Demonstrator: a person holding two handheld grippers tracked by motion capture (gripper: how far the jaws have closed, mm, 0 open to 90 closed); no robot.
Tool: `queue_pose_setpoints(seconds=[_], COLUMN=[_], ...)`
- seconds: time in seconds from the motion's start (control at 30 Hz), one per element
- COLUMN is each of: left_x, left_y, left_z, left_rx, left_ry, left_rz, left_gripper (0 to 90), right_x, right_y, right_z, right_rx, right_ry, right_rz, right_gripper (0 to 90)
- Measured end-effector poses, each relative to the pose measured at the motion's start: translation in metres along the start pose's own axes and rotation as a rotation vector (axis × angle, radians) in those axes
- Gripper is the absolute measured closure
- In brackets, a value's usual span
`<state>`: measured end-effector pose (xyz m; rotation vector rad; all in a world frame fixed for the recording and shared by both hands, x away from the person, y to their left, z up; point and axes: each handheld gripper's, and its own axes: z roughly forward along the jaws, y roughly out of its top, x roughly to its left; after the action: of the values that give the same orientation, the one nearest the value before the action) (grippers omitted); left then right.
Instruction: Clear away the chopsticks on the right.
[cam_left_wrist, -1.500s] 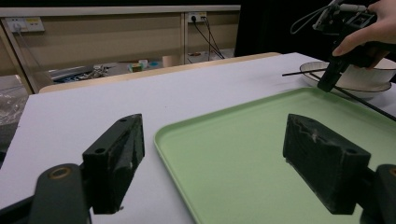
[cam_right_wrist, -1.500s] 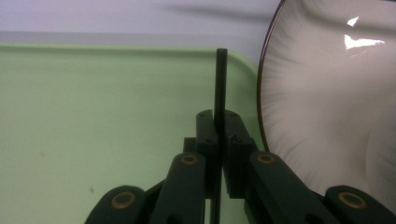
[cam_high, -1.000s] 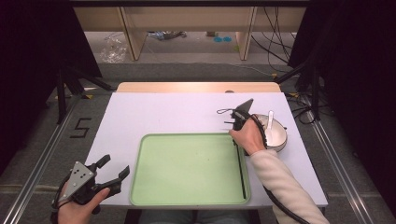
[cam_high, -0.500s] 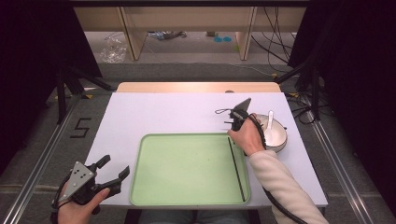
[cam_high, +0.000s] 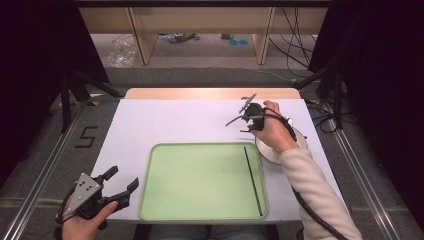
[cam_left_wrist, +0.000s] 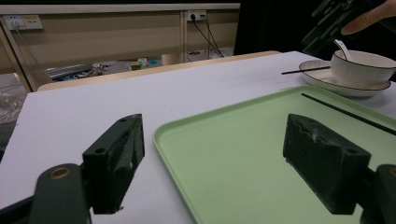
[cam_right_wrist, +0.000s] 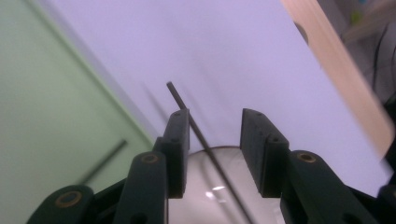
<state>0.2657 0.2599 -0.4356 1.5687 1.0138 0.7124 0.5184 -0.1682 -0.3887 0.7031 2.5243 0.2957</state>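
Right gripper view gives us the key relation: the chopstick runs lengthwise between the spread jaws, hugging one pad (we judge it freed, not pinched) and slanting down onto the plate beside the bowl. The right gripper has just been opening and hangs above that rim. A second chopstick lies along the right edge of the green tray, nearer this hand. The left gripper waits open and empty at the tray's near-left corner.
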Motion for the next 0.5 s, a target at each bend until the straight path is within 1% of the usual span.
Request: queue_pose_setpoints(seconds=[0.03, 0.1, 0.13, 0.17, 0.2, 0.23, 0.27, 0.3, 0.37, 0.4, 0.47, 0.5], left_x=[0.000, 0.000, 0.000, 0.000, 0.000, 0.000, 0.000, 0.000, 0.001, 0.001, 0.000, 0.000], left_y=[0.000, 0.000, 0.000, 0.000, 0.000, 0.000, 0.000, 0.000, 0.000, 0.000, 0.000, 0.000], left_z=[0.000, 0.000, 0.000, 0.000, 0.000, 0.000, 0.000, 0.000, 0.000, 0.000, 0.000, 0.000], left_rx=[0.000, 0.001, -0.001, -0.001, -0.002, -0.001, -0.001, 0.000, -0.001, -0.001, -0.002, -0.001], left_ry=[0.000, 0.000, 0.000, 0.000, 0.000, -0.001, -0.002, -0.002, -0.003, -0.003, -0.003, -0.003], left_rz=[0.000, 0.000, -0.001, -0.001, -0.002, -0.002, -0.001, -0.001, -0.003, -0.002, -0.002, -0.003], left_gripper=[20.7, 20.7, 20.7, 20.6, 20.7, 20.6, 20.7, 20.6, 20.6, 20.7, 20.6, 20.6], right_x=[-0.002, -0.003, -0.003, -0.002, -0.001, -0.001, -0.001, 0.000, 0.001, 0.001, 0.000, 0.000], right_y=[0.002, 0.005, 0.006, 0.007, 0.008, 0.009, 0.009, 0.010, 0.010, 0.010, 0.010, 0.010], right_z=[0.003, 0.012, 0.016, 0.019, 0.022, 0.026, 0.029, 0.031, 0.036, 0.039, 0.044, 0.044], right_rx=[0.016, 0.035, 0.061, 0.088, 0.099, 0.100, 0.103, 0.110, 0.120, 0.117, 0.135, 0.135], right_ry=[0.009, 0.032, 0.045, 0.059, 0.065, 0.082, 0.086, 0.086, 0.115, 0.121, 0.124, 0.124], right_rz=[-0.108, -0.218, -0.247, -0.258, -0.274, -0.286, -0.298, -0.299, -0.290, -0.297, -0.296, -0.296], right_gripper=[61.6, 63.1, 64.1, 65.2, 65.7, 66.3, 66.6, 66.8, 66.9, 67.2, 67.7, 67.9])
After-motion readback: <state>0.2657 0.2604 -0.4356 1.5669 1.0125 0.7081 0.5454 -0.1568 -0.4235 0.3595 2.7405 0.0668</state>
